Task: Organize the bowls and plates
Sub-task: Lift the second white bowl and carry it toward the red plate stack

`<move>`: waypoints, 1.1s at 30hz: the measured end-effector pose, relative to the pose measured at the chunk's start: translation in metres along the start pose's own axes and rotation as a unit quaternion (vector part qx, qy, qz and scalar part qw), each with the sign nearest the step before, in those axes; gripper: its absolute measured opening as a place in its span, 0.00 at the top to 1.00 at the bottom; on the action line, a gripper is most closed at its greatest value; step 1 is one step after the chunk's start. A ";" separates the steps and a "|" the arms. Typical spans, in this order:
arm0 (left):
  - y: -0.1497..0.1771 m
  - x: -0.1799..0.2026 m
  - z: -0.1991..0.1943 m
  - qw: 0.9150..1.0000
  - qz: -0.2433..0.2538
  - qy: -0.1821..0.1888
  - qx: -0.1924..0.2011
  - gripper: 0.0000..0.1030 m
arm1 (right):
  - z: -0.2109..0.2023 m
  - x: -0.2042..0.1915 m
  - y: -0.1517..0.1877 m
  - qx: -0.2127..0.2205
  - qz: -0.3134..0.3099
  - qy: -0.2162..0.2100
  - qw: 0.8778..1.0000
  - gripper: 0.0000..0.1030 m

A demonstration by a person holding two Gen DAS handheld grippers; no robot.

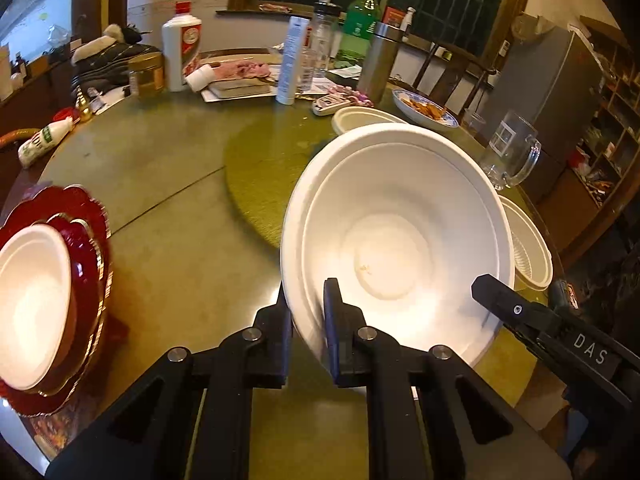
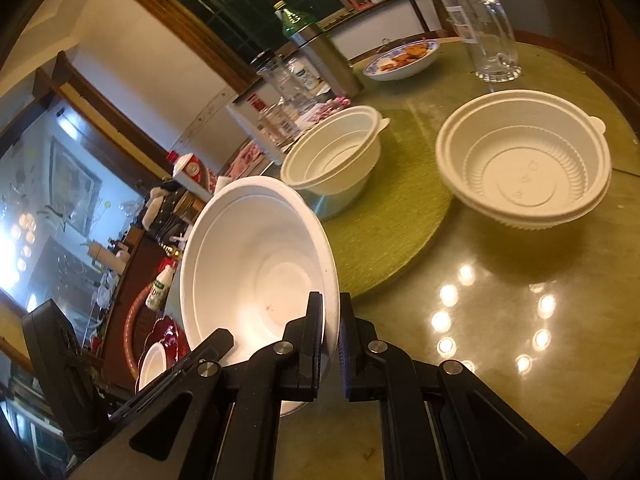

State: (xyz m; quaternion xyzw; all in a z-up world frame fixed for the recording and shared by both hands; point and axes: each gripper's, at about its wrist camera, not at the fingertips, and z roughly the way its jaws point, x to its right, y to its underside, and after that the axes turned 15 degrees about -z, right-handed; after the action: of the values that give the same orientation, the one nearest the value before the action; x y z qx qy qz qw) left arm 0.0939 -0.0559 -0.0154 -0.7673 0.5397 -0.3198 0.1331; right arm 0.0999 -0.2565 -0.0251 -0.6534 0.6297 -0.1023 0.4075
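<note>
**Pinching a light white bowl by its rim from both sides**

Gripping opposite edges, both claws are clenched on the same wide white disposable bowl (image 1: 396,236), which hangs tilted above the glossy round green-topped table (image 1: 168,184), its opening turned toward the cameras. The left gripper (image 1: 308,328) has one finger inside the wall and one outside, biting the rim at about 7 o'clock of the bowl in the left wrist view; the right gripper (image 2: 331,340) does the same on the far edge, at about 5 o'clock in its own view.

The bowl looks thin and moulded – very light, a little flexible, and smooth enough to slide in a pinch. The rolled rim is the stiffest part and the sensible place to hold; squeezing the bare wall would likely buckle it. With two holds on one light thing, pulling the hands apart could warp or tear it.

Other task pieces sit on the table: a stack of scalloped red plates with gold edges (image 1: 86,240) carrying a small white dish (image 1: 32,304) at 9 o'clock, and two ribbed cream plastic bowls (image 2: 524,168) (image 2: 334,156) toward 1 o'clock – a plausible place for nesting.
</note>
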 end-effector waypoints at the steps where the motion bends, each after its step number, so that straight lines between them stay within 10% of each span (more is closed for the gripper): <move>1: 0.000 -0.003 -0.001 1.000 -0.002 -0.001 0.001 0.88 | 0.000 -0.002 0.001 -0.001 -0.002 -0.002 1.000 0.93; 33: -0.009 -0.092 -0.082 0.994 -0.073 -0.023 0.083 0.87 | 0.000 -0.119 0.003 0.003 -0.101 -0.060 0.993 0.93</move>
State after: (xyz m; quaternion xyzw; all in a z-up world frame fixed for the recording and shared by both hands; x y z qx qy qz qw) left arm 0.0288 0.0426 0.0201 -0.7978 0.4510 -0.3548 0.1850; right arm 0.0757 -0.1484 0.0179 -0.7174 0.5348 -0.1049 0.4340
